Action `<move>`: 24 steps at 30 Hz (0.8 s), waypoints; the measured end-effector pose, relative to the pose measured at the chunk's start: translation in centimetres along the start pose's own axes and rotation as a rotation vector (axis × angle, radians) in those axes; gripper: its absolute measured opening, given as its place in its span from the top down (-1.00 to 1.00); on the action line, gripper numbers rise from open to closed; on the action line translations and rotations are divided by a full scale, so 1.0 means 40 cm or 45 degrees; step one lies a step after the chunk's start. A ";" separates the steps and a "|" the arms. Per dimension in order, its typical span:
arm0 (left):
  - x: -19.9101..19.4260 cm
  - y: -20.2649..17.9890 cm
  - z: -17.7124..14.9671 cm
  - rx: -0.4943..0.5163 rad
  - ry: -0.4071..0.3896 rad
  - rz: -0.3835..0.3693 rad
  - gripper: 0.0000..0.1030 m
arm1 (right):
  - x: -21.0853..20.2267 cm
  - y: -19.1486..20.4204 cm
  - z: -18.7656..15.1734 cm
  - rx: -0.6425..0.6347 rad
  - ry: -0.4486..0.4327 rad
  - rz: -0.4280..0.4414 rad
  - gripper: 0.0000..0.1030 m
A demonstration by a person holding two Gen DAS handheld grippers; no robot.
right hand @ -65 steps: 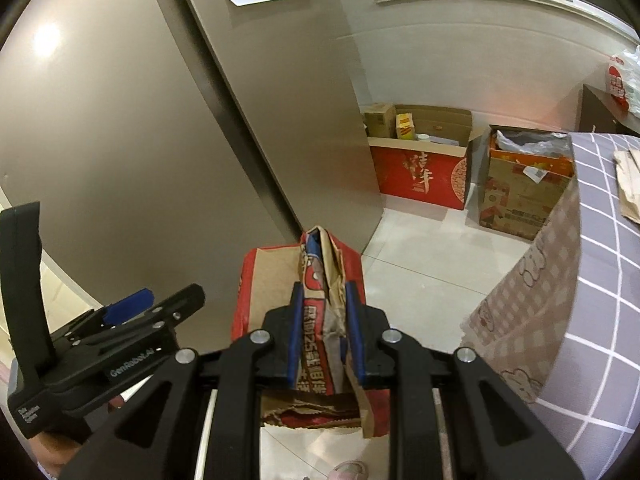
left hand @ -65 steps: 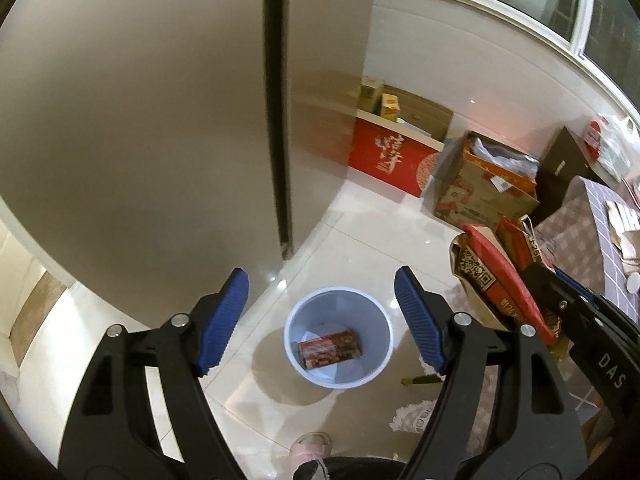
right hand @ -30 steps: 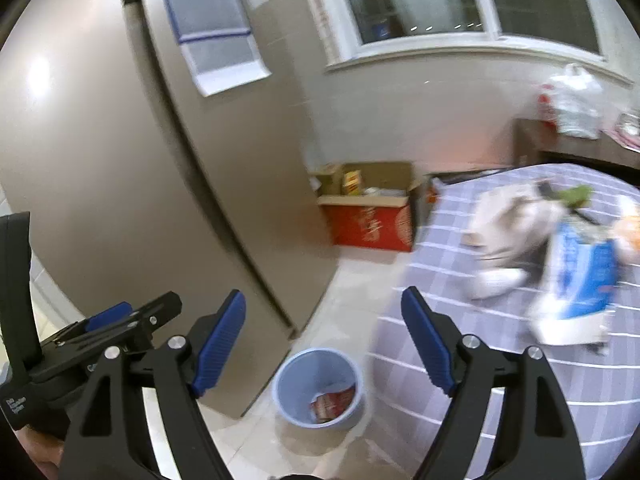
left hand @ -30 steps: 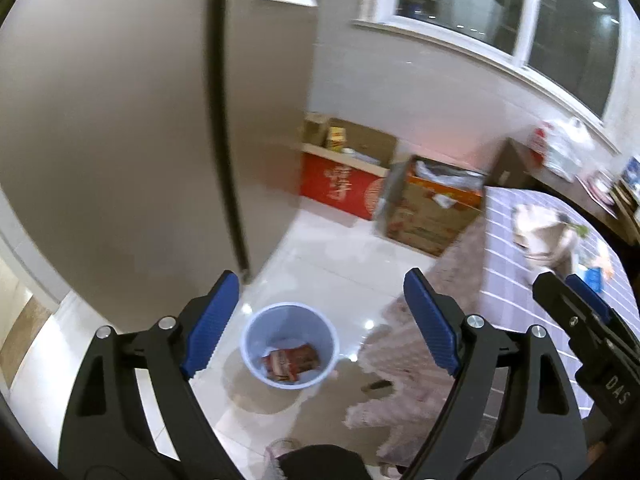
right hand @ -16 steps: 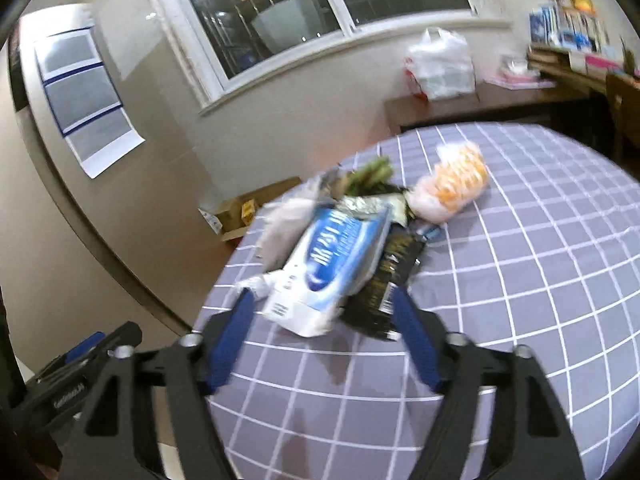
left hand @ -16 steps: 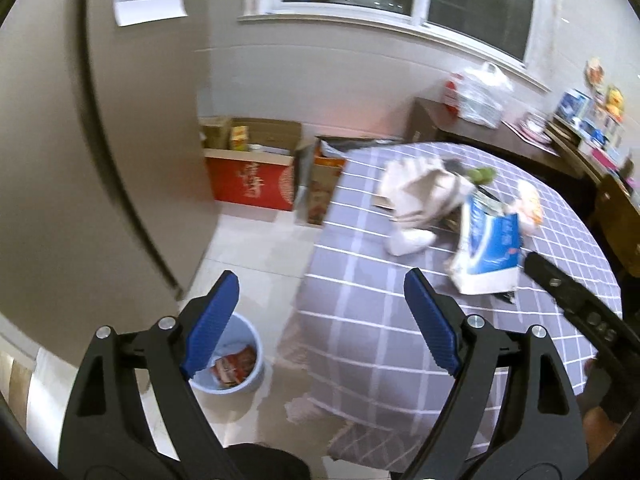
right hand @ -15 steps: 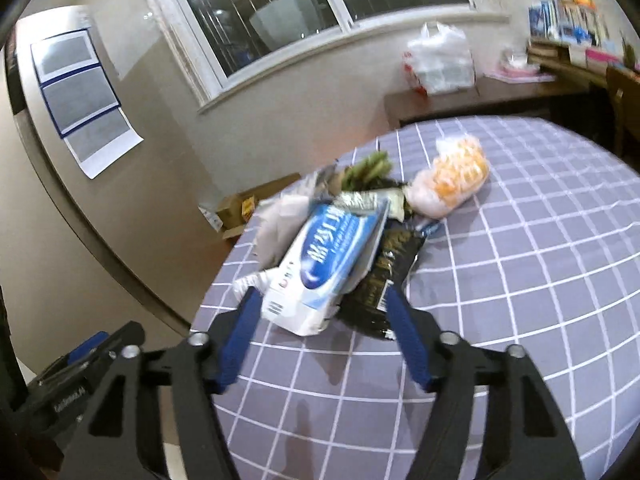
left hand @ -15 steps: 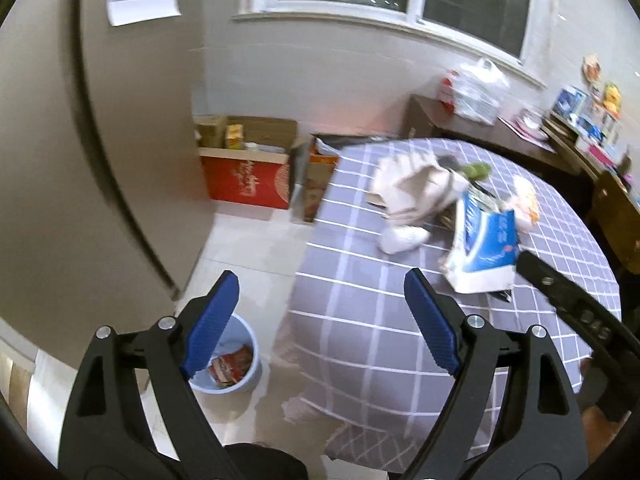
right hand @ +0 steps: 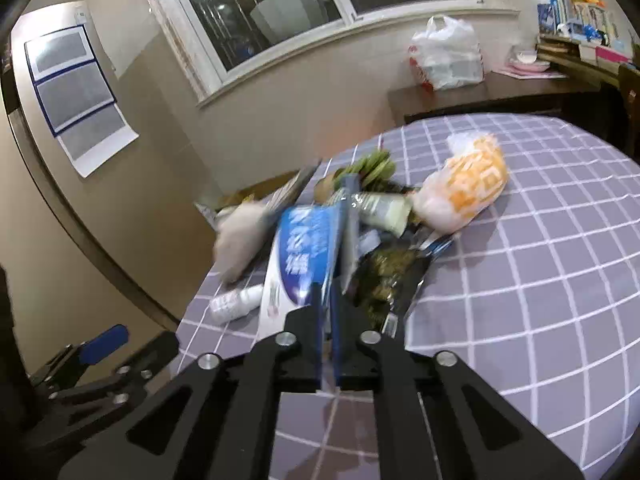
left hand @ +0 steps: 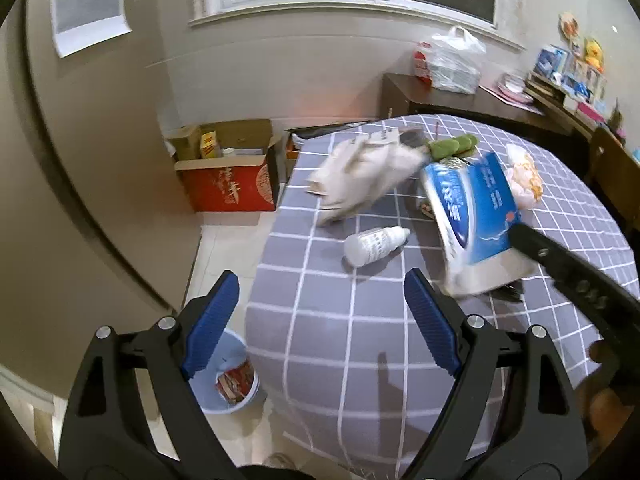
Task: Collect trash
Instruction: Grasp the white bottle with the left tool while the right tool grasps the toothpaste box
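My right gripper [right hand: 329,312] is shut on the near edge of a blue and white plastic package [right hand: 302,258], which also shows in the left wrist view [left hand: 470,216]. It lies in a trash pile on the grey checked table [left hand: 340,332]. A white bottle [left hand: 374,246], a crumpled white bag [left hand: 360,176], a dark snack bag [right hand: 384,276] and an orange and white bag [right hand: 468,184] lie around it. My left gripper [left hand: 320,320] is open and empty above the table's left edge. The blue bin [left hand: 228,376] stands on the floor below with a red wrapper inside.
A red cardboard box [left hand: 228,184] sits on the floor by the wall. A tall grey fridge [left hand: 80,200] stands on the left. A dark side table [right hand: 480,96] carries a white plastic bag [right hand: 446,56] under the window.
The right gripper dropped the red bag into the bin, swung over to the table and closed on the blue and white package. The left gripper swung from the bin toward the table, staying open.
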State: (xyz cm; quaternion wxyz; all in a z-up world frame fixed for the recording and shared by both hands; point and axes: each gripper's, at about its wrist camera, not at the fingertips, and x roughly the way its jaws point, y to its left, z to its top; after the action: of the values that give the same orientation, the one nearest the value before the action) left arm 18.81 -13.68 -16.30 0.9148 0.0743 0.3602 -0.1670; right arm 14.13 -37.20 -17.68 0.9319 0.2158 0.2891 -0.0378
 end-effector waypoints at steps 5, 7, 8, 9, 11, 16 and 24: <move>0.084 -0.021 0.020 0.055 0.028 -0.056 -0.61 | -0.013 -0.025 0.011 -0.001 -0.024 -0.013 0.93; 0.114 -0.027 0.026 0.055 0.043 -0.064 -0.44 | -0.019 -0.035 0.014 0.002 -0.031 -0.014 0.93; 0.125 -0.025 0.029 0.052 0.059 -0.085 -0.24 | -0.020 -0.039 0.017 0.008 -0.034 -0.010 0.93; 0.141 -0.025 0.033 0.041 0.084 -0.107 -0.10 | -0.019 -0.040 0.020 0.011 -0.034 -0.008 0.93; 0.160 -0.030 0.038 0.030 0.108 -0.130 -0.06 | -0.020 -0.042 0.021 0.010 -0.034 -0.006 0.93; 0.160 -0.041 0.045 0.023 0.081 -0.144 0.22 | -0.020 -0.041 0.020 0.010 -0.034 -0.004 0.93; 0.073 -0.013 0.034 -0.065 0.010 -0.112 0.22 | -0.053 -0.012 0.019 -0.002 -0.064 0.001 0.94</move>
State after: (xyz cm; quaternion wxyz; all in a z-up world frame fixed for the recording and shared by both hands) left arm 21.49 -15.26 -17.32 0.9068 0.0357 0.3707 -0.1977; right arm 12.70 -38.07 -16.13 0.9391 0.2142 0.2654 -0.0428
